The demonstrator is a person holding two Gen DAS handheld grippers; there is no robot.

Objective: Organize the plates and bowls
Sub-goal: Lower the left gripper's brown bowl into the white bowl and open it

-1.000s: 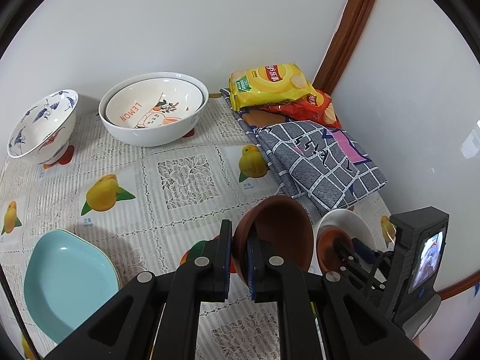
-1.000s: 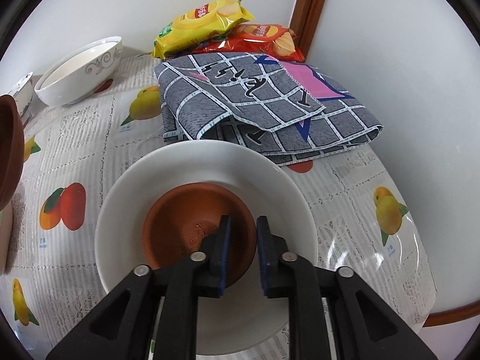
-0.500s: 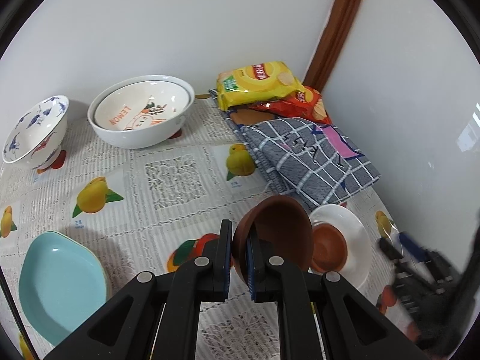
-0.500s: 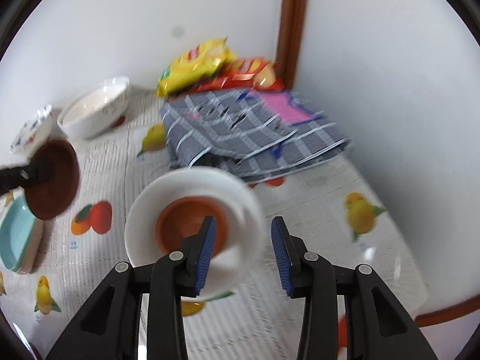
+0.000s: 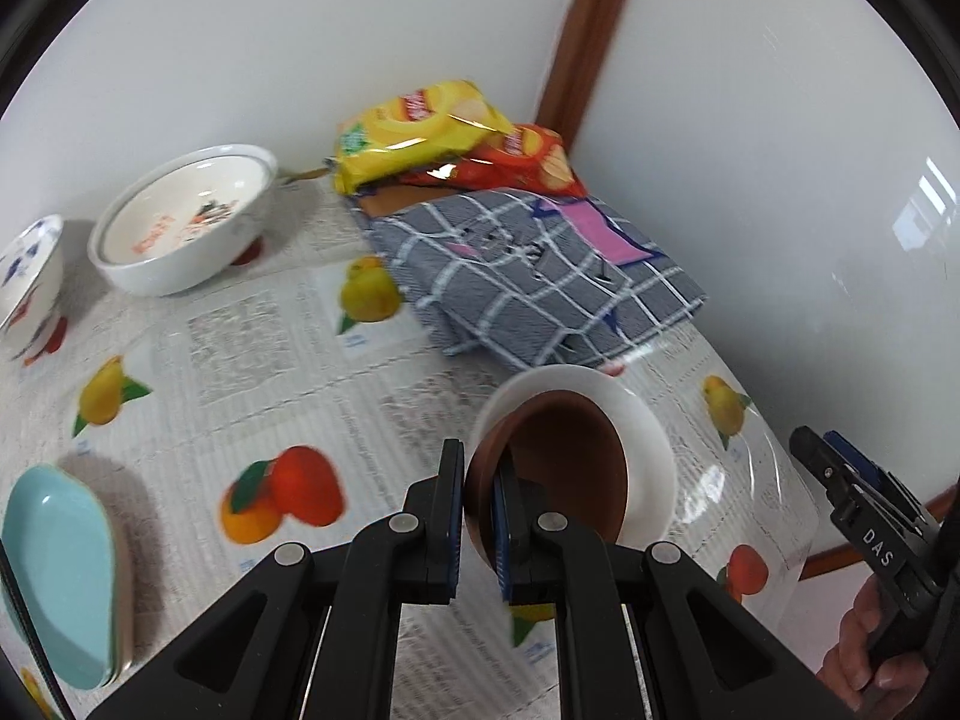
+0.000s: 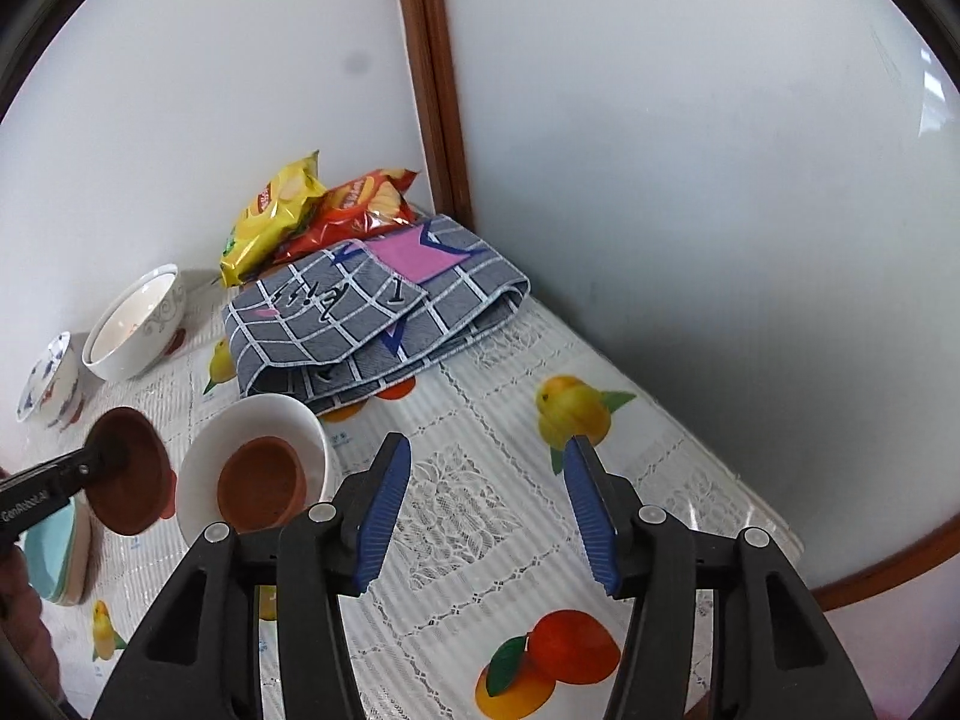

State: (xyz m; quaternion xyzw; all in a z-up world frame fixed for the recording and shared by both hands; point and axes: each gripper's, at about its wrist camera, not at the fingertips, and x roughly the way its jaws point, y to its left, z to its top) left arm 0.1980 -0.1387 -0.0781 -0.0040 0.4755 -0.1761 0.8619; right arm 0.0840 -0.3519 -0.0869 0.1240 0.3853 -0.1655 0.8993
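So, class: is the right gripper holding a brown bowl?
No: the right gripper is open and empty, while the left gripper holds one brown bowl.

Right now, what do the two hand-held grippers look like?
Both are matt black plastic. The left hand-held gripper and right hand-held gripper each have two angular fingers with ribbed blue pads and silver pivot pins. White lettering runs along the side of each. No cables or sleeves show.

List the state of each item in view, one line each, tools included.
left tool: shut on brown bowl's rim
brown bowl: held in the air, tilted on edge
second brown bowl: upright, nested in white bowl
white bowl: upright on the table
right tool: open, empty, jaws just opening
lemon bowl: upright, nested in a larger white bowl
blue-patterned bowl: upright
teal plates: stacked
checked cloth: folded
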